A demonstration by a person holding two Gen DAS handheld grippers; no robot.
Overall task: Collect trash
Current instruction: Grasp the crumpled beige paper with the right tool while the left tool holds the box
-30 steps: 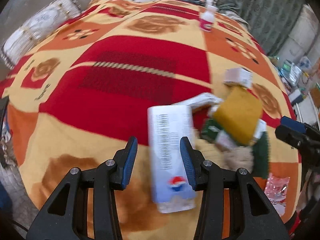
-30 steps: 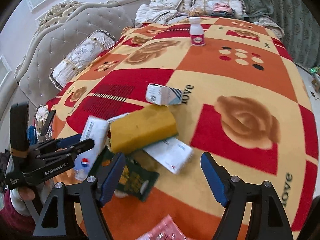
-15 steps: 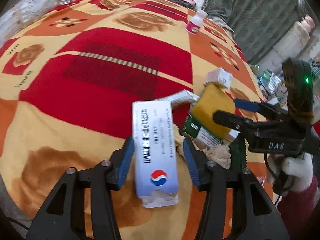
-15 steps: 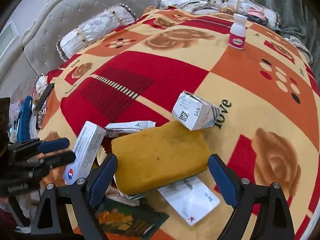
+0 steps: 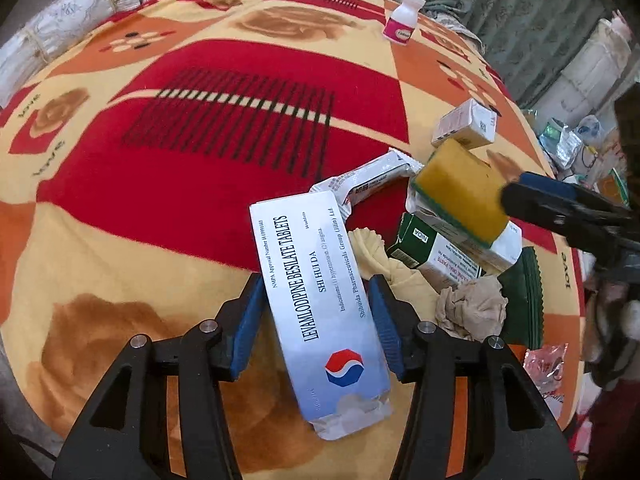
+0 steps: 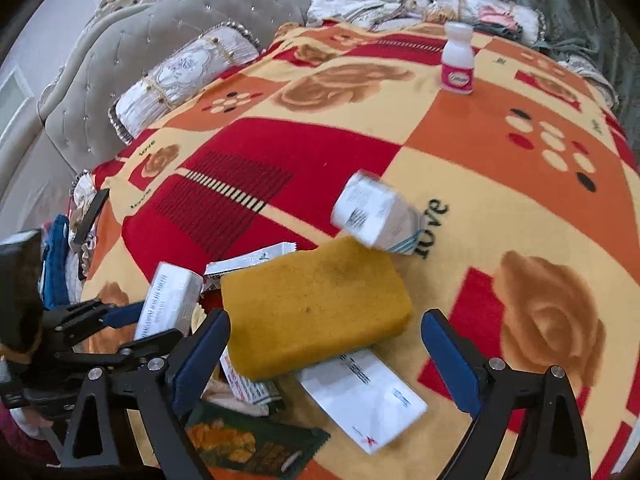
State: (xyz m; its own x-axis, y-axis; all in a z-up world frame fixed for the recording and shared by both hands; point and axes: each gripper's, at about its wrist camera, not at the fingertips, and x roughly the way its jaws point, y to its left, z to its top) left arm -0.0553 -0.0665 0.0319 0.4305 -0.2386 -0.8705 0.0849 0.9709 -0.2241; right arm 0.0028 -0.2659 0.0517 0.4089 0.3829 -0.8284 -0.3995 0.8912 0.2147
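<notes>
A long white tablet box (image 5: 320, 300) lies on the patterned blanket (image 5: 224, 152) between the jaws of my left gripper (image 5: 316, 284). The jaws stand open, with a thin gap at the left pad. Right of it is a litter pile: a yellow sponge (image 6: 316, 304) on top of a green and white box (image 5: 436, 256), a crumpled tissue (image 5: 472, 308) and a white wrapper (image 5: 368, 178). My right gripper (image 6: 326, 320) straddles the sponge's near end, its jaws opening and clear of it. A small white carton (image 6: 372, 212) leans at the sponge's far corner, blurred.
A flat white packet (image 6: 368, 396) and a dark green packet (image 6: 248, 440) lie under the sponge's near side. A pink and white bottle (image 6: 458, 60) stands far back on the blanket. Cushions (image 6: 180, 76) and a grey tufted sofa back line the left edge.
My right gripper has moved in over the sponge and its jaws have spread wider. The left jaws have widened around the tablet box. The small carton now shows motion blur.
</notes>
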